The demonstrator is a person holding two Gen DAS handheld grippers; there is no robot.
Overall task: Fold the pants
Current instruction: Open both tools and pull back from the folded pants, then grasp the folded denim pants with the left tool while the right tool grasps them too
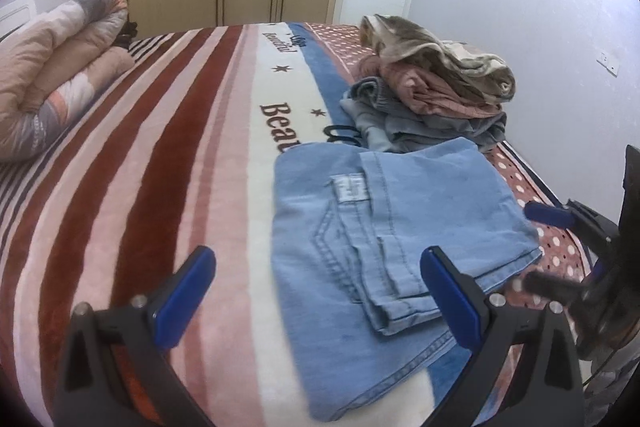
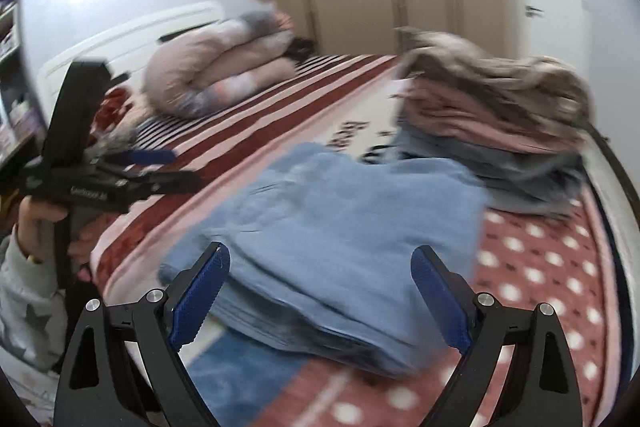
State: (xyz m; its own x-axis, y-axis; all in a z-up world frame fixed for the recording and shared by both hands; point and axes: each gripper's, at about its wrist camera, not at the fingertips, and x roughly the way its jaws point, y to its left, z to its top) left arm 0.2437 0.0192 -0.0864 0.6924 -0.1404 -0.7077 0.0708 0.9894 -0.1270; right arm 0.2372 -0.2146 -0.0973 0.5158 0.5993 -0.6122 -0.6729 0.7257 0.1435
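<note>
Beneath both claws, a wide bed [image 1: 160, 155] under a plush blanket striped dark red, pink, cream and blue, dotted pink along the far-right edge. Well ahead of the left claw [image 1: 316, 291] and off to its left, a rolled pink-and-grey quilt [image 1: 60, 79]. Ahead and to its right, a heap of unfolded grey, pink and beige clothes [image 1: 432, 95]. Just ahead of the heap, light-blue denim pants [image 1: 380, 227] folded into a flat rectangle, lying between and just ahead of the left claw's 2 blue pads, untouched. Left claw spread wide, empty. Right claw [image 2: 320, 299] likewise wide, pads clear of the pants, nothing gripped, picture blurred.
</note>
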